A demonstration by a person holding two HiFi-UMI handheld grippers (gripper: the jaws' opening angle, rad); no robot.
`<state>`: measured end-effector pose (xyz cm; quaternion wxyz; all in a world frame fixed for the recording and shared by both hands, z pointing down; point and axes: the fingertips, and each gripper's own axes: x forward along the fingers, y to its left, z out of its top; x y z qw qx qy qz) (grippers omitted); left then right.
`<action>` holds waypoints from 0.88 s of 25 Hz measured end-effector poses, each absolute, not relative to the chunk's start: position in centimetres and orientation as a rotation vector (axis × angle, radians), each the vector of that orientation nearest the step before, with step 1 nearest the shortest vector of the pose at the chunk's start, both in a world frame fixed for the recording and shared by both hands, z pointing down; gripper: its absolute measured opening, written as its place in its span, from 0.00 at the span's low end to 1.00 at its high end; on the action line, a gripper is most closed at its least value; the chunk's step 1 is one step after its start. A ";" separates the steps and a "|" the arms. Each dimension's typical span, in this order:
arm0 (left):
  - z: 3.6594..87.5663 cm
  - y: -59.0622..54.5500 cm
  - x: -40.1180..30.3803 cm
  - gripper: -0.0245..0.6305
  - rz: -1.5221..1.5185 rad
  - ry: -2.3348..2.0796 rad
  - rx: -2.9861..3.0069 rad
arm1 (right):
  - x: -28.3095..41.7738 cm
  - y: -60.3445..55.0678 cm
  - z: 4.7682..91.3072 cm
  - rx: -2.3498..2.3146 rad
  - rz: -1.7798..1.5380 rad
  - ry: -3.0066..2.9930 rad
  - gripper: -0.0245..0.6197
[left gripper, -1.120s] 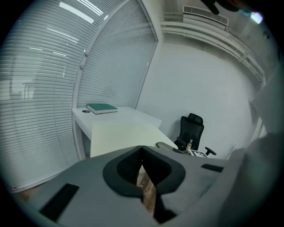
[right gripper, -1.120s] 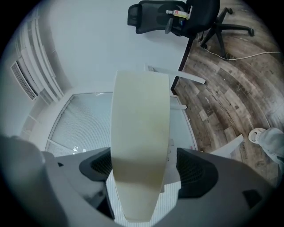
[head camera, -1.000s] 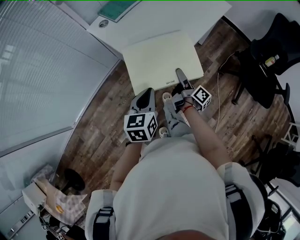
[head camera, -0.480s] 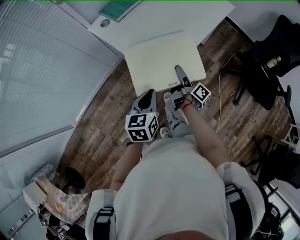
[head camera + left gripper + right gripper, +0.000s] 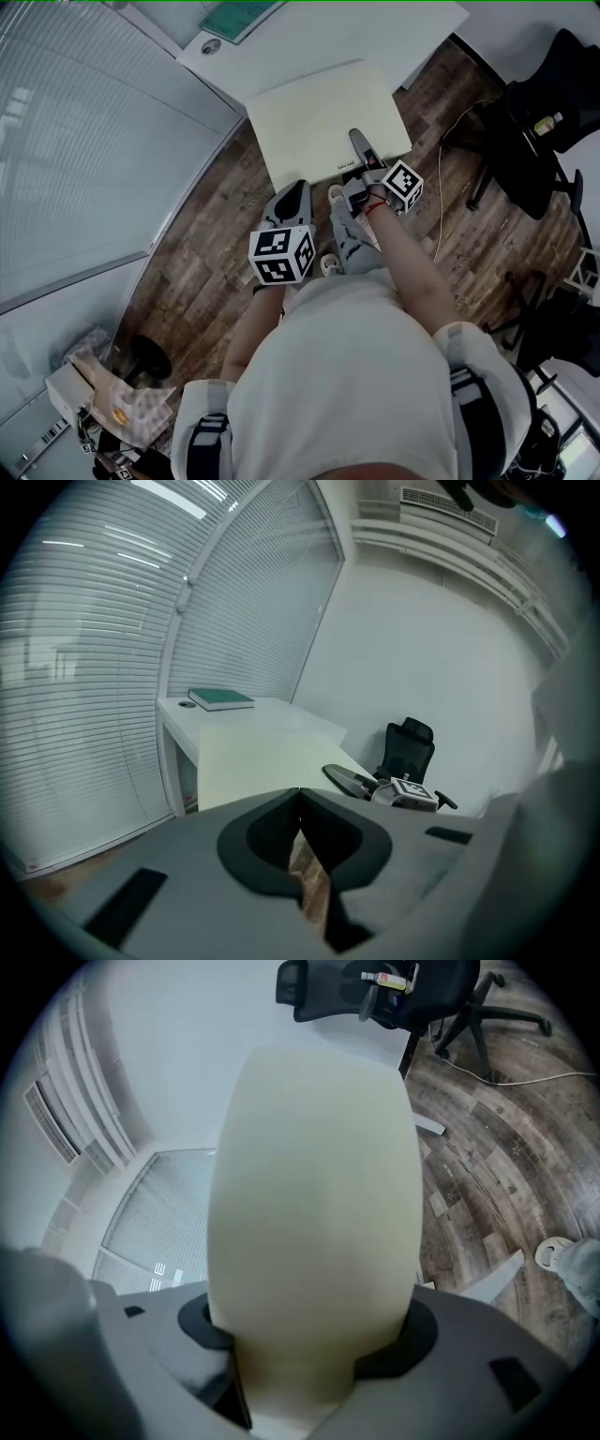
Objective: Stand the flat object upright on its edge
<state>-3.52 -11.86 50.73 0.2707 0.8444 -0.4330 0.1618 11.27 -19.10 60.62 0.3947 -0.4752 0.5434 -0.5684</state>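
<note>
Wood-plank flooring (image 5: 220, 234) runs beneath a white bench (image 5: 375, 28) set against a wall of slatted blinds (image 5: 84, 141), and a green book (image 5: 234, 17) lies near the bench's far corner. A black office chair (image 5: 534, 122) stands off to the right, with a thin cable (image 5: 439, 202) trailing across the floor beside it. The cream flat board (image 5: 319, 117), the thing to be stood on edge, lies flat and level with the bench top, its far side meeting the white surface and its near edge facing the person; what carries the near part cannot be seen. The right claw (image 5: 358, 148) points nearly level at the right end of that near edge. Its jaws have just been closing, with the board between them. In the right gripper view the cream surface fills the gap from pad to pad and both pads press on it, while from the head view one jaw lies on top of the board. The right claw's marker cube (image 5: 403, 186) sits just behind, above the wrist. The left claw (image 5: 295, 187) hangs short of the board over the floor, tilted downward, its jaws together at the tips with nothing between them, and its marker cube (image 5: 279, 255) sits close to the person's body.
</note>
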 end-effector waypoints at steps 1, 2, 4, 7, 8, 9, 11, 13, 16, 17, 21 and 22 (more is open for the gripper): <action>50.7 -11.8 -3.5 0.07 0.436 -1.167 2.276 | 11.3 -19.1 60.6 -1.200 -1.443 1.379 0.55; 50.7 -11.7 -3.6 0.07 0.436 -1.168 2.277 | 11.3 -19.0 60.6 -1.194 -1.443 1.381 0.53; 50.7 -11.6 -3.6 0.07 0.436 -1.171 2.279 | 11.4 -18.9 60.5 -1.187 -1.441 1.385 0.51; 50.5 -11.4 -3.7 0.07 0.432 -1.178 2.278 | 11.6 -18.7 60.2 -1.185 -1.436 1.391 0.48; 50.4 -11.2 -3.8 0.07 0.431 -1.180 2.278 | 11.7 -18.5 60.1 -1.185 -1.434 1.393 0.48; 50.3 -11.1 -3.8 0.07 0.429 -1.183 2.278 | 11.7 -18.3 60.0 -1.185 -1.431 1.394 0.47; 50.2 -10.8 -4.0 0.07 0.427 -1.186 2.277 | 11.9 -18.0 59.8 -1.191 -1.422 1.403 0.46; 50.1 -10.6 -4.1 0.07 0.425 -1.187 2.277 | 12.0 -17.7 59.7 -1.195 -1.419 1.408 0.45; 50.0 -10.3 -4.1 0.07 0.420 -1.189 2.279 | 12.2 -17.3 59.6 -1.202 -1.422 1.410 0.45; 49.9 -10.2 -4.1 0.07 0.418 -1.190 2.280 | 12.3 -17.1 59.5 -1.203 -1.422 1.410 0.44; 49.5 -9.8 -4.1 0.07 0.412 -1.192 2.285 | 12.6 -16.5 59.1 -1.220 -1.412 1.419 0.44; 49.5 -9.8 -4.1 0.07 0.409 -1.192 2.286 | 12.6 -16.4 59.0 -1.225 -1.411 1.422 0.44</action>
